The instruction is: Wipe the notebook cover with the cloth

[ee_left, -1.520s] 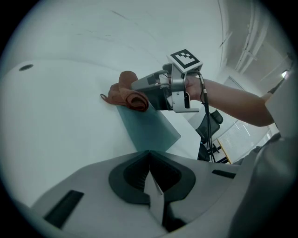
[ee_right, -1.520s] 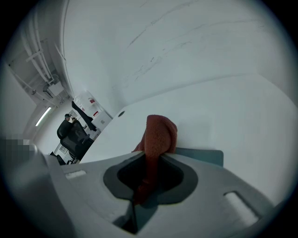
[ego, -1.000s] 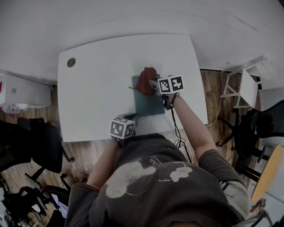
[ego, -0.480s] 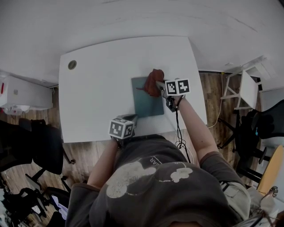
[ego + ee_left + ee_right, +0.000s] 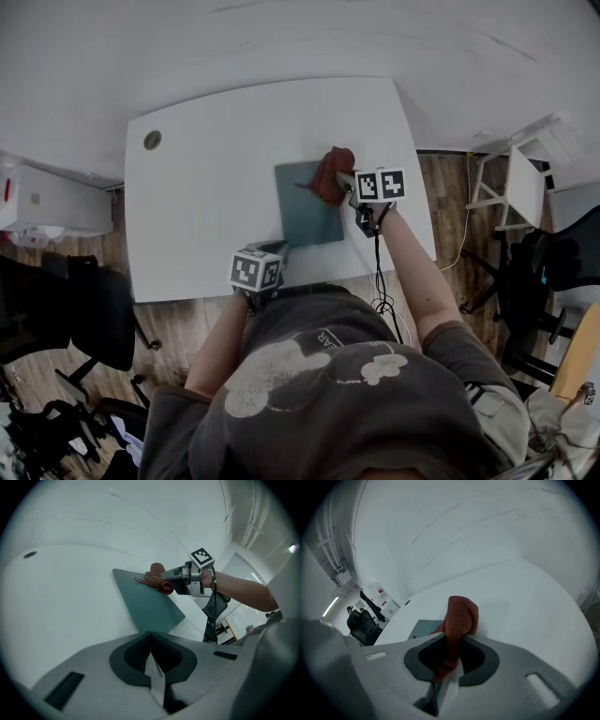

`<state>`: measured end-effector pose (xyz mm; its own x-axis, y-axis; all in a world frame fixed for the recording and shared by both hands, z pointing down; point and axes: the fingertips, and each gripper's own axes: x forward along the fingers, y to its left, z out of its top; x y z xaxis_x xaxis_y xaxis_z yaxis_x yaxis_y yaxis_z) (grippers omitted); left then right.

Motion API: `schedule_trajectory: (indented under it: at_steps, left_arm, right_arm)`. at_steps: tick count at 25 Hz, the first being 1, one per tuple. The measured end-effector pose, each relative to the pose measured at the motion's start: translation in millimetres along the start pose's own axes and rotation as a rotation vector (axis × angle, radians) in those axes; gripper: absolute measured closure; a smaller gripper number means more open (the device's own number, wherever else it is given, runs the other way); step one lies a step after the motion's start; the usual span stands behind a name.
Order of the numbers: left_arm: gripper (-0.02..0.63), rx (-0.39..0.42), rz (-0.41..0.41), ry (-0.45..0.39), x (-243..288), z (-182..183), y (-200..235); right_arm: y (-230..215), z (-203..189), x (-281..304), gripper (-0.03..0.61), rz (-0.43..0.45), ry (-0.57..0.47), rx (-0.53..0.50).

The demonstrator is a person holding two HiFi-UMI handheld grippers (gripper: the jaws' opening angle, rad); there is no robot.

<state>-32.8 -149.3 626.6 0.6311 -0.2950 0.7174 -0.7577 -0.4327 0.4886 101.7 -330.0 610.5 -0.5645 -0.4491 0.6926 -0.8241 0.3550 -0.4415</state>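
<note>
Right gripper (image 5: 449, 654): clamped on the red cloth (image 5: 461, 615), at the notebook (image 5: 306, 214) far right corner.
Left gripper (image 5: 153, 668): jaws together, empty, at the near table (image 5: 202, 192) edge.

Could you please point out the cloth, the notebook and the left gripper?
cloth (image 5: 330, 173): head view, middle of the bunched fabric.
notebook (image 5: 305, 211): head view, bare centre of its cover.
left gripper (image 5: 150, 637): left gripper view, where its jaws meet.

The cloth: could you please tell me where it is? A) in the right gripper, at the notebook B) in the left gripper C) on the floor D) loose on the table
A: the right gripper has its jaws shut on the cloth, at the notebook's far right corner.
</note>
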Motion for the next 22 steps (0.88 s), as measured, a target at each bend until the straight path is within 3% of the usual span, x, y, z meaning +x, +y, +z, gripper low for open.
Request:
schedule_trajectory:
  at_steps: [11, 22]
  left_arm:
    - [0.611, 0.013, 0.033, -0.015, -4, 5, -1]
    - [0.611, 0.016, 0.028, -0.03, -8, 3, 1]
  right_arm:
    - [37, 13, -22, 0.517, 0.061, -0.033, -0.118]
    - [139, 23, -33, 0.517, 0.287, -0.092, -0.162]
